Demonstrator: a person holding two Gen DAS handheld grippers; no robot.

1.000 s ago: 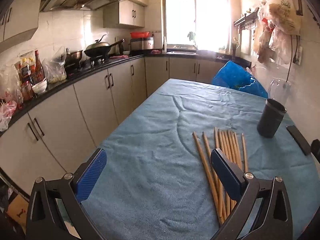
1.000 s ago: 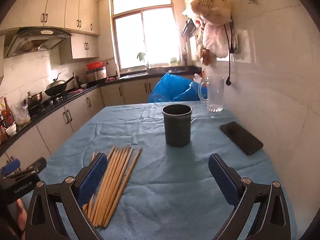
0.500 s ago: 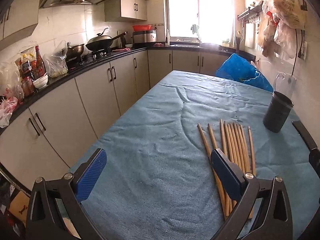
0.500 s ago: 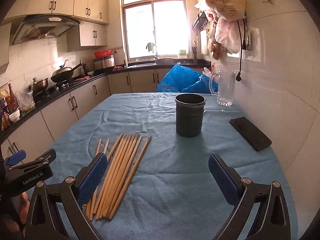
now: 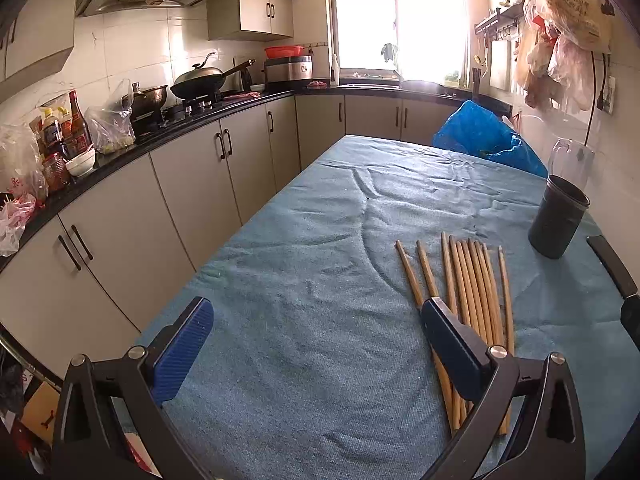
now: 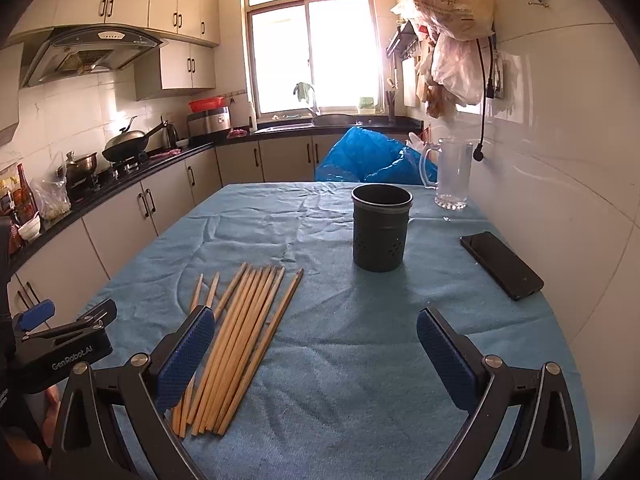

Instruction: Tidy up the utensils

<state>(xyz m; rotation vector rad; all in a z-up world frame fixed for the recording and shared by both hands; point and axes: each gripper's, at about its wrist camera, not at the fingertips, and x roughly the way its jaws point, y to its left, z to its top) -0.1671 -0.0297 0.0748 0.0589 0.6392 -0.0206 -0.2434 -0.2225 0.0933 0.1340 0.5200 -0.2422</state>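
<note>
Chopsticks (image 6: pixel 240 332) lie in a loose fan near the tabletop's (image 6: pixel 360 360) front-left part, w/ the dark holder (image 6: pixel 381 232) upright toward the far right. Both grippers, left (image 5: pixel 316 344) & right (image 6: pixel 316 344), have jaws wide apart, empty. Best approach: take one or two sticks mid-length, tip vertical, drop in.

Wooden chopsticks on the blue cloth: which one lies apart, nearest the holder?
The single wooden chopstick on the bundle's holder side, separated by a gap.

Nine wooden chopsticks (image 6: pixel 244 332), one dark perforated holder (image 6: pixel 381 227), one black phone (image 6: pixel 501 265) and one clear glass pitcher (image 6: pixel 452 174) sit on a blue-clothed table (image 6: pixel 360 360).
</note>
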